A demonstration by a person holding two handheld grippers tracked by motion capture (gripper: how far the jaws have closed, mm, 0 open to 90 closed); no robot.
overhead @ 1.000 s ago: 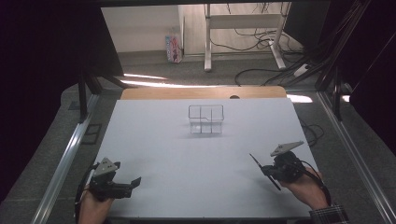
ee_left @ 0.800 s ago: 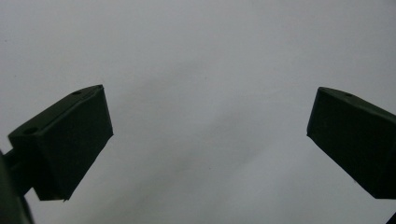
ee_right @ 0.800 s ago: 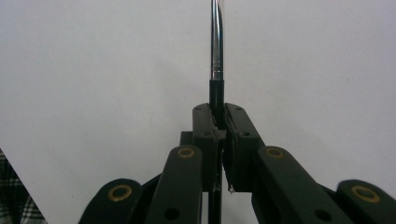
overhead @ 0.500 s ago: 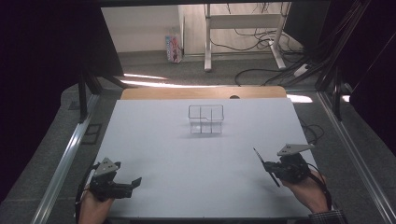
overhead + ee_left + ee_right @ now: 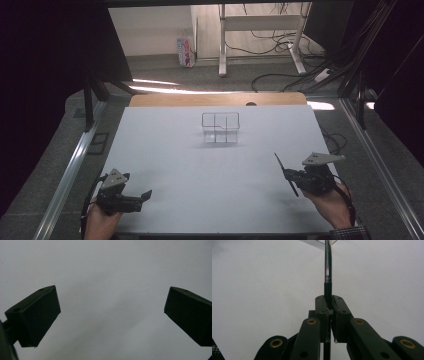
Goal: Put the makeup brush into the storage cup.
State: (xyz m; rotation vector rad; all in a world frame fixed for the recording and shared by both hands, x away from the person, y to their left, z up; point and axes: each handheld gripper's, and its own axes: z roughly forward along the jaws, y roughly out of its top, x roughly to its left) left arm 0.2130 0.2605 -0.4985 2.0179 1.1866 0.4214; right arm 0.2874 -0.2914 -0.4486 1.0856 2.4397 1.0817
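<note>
Right tongs (image 5: 286,176) lower, utensil (image 5: 327,262) clamped

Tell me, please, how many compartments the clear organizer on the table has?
4, in a two-by-two grid inside the organizer at the table's far middle: two toward the far edge, two nearer the person. All look empty, though the clear walls make that hard to confirm.

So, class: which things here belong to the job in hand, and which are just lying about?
In the job:
right gripper, shut on a thin rod
clear divided box
left gripper, open
white table

Lying about:
small carton on the floor
cables
</note>
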